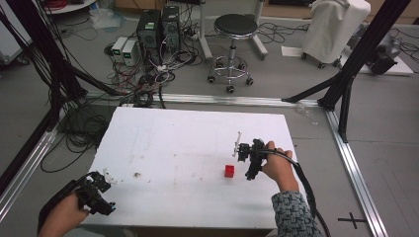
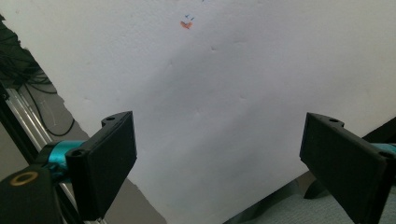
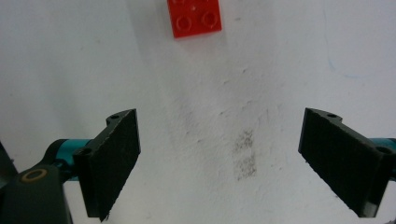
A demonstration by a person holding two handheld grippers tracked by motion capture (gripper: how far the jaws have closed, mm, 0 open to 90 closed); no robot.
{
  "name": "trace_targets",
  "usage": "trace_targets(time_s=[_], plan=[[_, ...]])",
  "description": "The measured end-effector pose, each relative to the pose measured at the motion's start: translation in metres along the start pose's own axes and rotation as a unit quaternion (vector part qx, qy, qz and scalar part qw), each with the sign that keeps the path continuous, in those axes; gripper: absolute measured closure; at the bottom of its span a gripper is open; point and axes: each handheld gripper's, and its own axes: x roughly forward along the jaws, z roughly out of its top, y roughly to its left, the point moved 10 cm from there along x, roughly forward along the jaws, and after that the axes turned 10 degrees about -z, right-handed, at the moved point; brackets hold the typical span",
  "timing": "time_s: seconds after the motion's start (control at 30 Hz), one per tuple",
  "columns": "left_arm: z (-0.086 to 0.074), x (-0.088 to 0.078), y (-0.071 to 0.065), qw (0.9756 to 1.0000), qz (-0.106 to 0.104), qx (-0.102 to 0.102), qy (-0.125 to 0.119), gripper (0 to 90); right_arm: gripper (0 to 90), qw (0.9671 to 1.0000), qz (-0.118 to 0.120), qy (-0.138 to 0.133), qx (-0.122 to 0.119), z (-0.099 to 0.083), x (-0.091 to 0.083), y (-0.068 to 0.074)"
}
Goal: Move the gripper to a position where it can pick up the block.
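Brick (image 1: 230, 171), red, lies alone on the white table (image 1: 173, 143), just left of the right gripper (image 1: 249, 157), whose jaws stand wide apart, probably for a grasp. Left gripper (image 1: 101, 190) idles, jaws apart, at the near-left corner

A lab: computer towers (image 1: 158, 29) amid tangled cables (image 1: 148, 74), black frame struts (image 1: 346, 74), rolling stool (image 1: 233, 44).

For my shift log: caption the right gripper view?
Right gripper, jaws open, above white table, red brick ahead.
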Motion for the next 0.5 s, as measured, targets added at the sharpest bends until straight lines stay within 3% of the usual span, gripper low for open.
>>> trace_targets(time_s=[0.13,0.5], plan=[[0.0,0.0,0.0,1.0,0.0,-0.001,-0.002,11.2,12.0,0.9998,-0.012,-0.013,-0.006,0.012,0.004,-0.001],[0.001,-0.001,0.0,1.0,0.001,0.002,-0.001,11.3,12.0,0.9991,0.003,-0.014,-0.039,0.035,0.028,0.009]])
